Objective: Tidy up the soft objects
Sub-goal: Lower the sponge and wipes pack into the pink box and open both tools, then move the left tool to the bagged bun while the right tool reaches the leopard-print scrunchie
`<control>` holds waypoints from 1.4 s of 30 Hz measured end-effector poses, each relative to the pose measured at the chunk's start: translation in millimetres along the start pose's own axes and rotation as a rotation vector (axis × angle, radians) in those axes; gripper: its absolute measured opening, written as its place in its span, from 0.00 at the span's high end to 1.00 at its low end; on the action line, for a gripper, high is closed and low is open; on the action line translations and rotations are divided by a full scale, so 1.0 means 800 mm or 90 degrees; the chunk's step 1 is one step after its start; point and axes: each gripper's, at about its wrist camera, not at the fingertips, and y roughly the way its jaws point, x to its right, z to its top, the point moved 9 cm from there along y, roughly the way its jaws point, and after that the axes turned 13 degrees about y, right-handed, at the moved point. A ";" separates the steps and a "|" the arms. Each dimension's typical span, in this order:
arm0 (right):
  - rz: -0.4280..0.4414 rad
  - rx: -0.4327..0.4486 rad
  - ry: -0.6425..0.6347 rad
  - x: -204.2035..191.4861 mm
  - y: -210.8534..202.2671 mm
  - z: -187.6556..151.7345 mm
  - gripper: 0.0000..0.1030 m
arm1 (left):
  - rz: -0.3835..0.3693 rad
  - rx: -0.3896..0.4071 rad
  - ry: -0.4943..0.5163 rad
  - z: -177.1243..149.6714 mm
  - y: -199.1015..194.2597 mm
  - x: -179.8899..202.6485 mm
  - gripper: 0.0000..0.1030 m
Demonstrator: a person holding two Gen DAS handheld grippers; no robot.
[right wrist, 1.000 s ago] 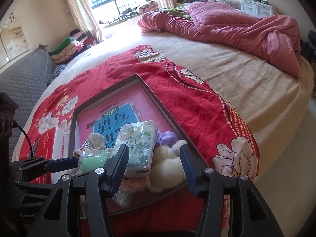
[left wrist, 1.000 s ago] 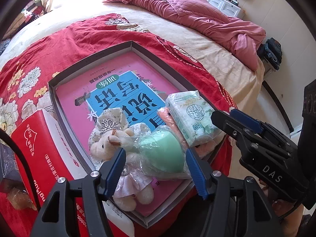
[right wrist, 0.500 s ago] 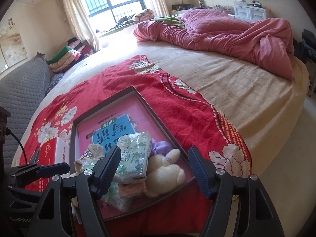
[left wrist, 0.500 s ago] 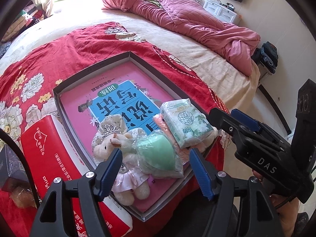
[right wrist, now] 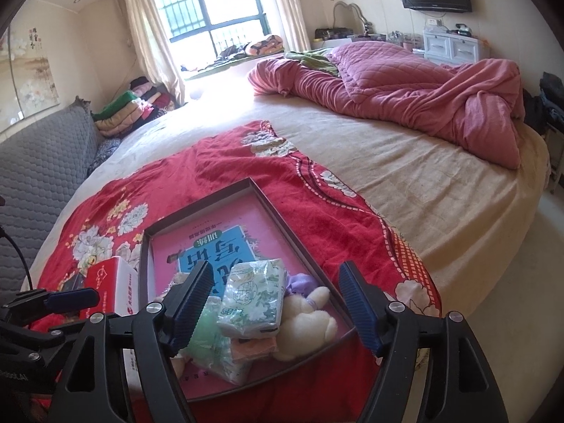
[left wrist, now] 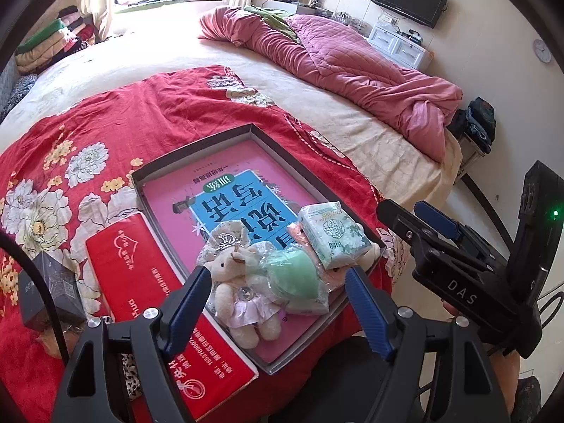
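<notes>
Toys sit piled at the near end of the tray on the bed. Left hand-held gripper and right hand-held gripper have just been opening, spread wide above bear and tissue pack, nothing pinched. Cream plush is half hidden.

Bright daylight floods from the window at the upper centre, glaring on the bed below it, while fisheye edges bend and darken.
</notes>
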 end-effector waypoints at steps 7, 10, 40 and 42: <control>0.021 0.013 -0.043 -0.037 -0.018 0.004 0.25 | 0.021 0.020 -0.012 -0.011 -0.035 -0.023 0.24; 0.035 0.021 -0.081 -0.065 -0.029 0.002 0.24 | 0.036 0.026 -0.023 -0.022 -0.050 -0.038 0.24; 0.167 -0.058 -0.449 -0.321 -0.067 -0.182 0.24 | 0.168 0.048 -0.203 -0.173 -0.174 -0.239 0.24; 0.166 -0.066 -0.490 -0.329 -0.064 -0.203 0.24 | 0.171 0.038 -0.220 -0.188 -0.171 -0.253 0.24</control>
